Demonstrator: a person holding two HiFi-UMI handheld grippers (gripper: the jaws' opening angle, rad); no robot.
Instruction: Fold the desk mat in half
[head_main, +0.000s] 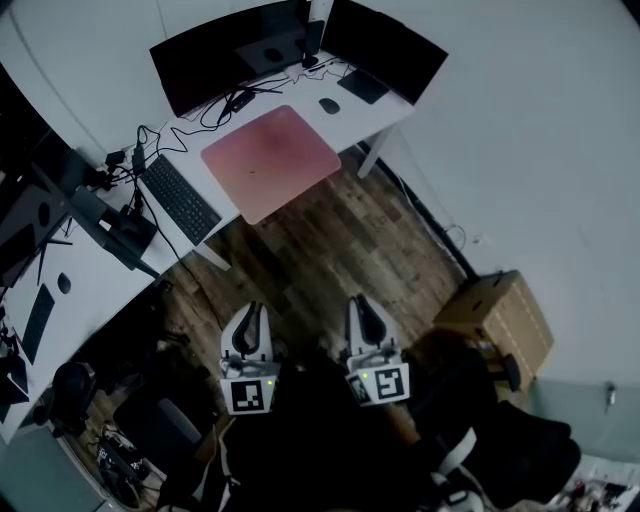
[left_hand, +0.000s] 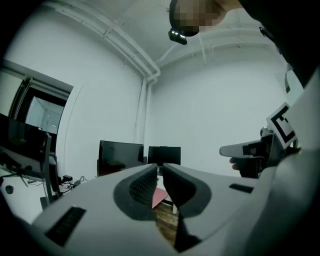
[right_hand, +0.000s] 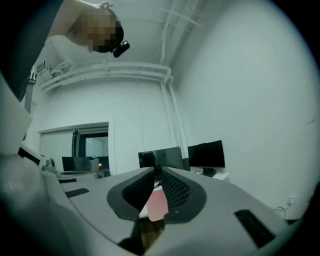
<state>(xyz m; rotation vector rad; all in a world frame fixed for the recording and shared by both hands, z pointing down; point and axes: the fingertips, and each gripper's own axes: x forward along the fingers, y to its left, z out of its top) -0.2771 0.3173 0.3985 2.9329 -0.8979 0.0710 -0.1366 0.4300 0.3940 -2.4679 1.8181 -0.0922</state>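
Observation:
A pink desk mat (head_main: 270, 161) lies flat and unfolded on the white desk (head_main: 375, 112), its near corner hanging over the front edge. Both grippers hover far from it, over the wooden floor close to the person's body. My left gripper (head_main: 251, 318) is shut with nothing in it, and the right gripper (head_main: 363, 309) is shut and empty too. In the left gripper view a sliver of the mat (left_hand: 159, 197) shows beyond the closed jaws. The right gripper view shows the mat (right_hand: 157, 204) the same way.
Two dark monitors (head_main: 232, 52) stand at the desk's back, with a mouse (head_main: 329, 105) right of the mat and a black keyboard (head_main: 182, 198) to its left among cables. A cardboard box (head_main: 500, 315) sits on the floor at right. An office chair (head_main: 160, 425) is at lower left.

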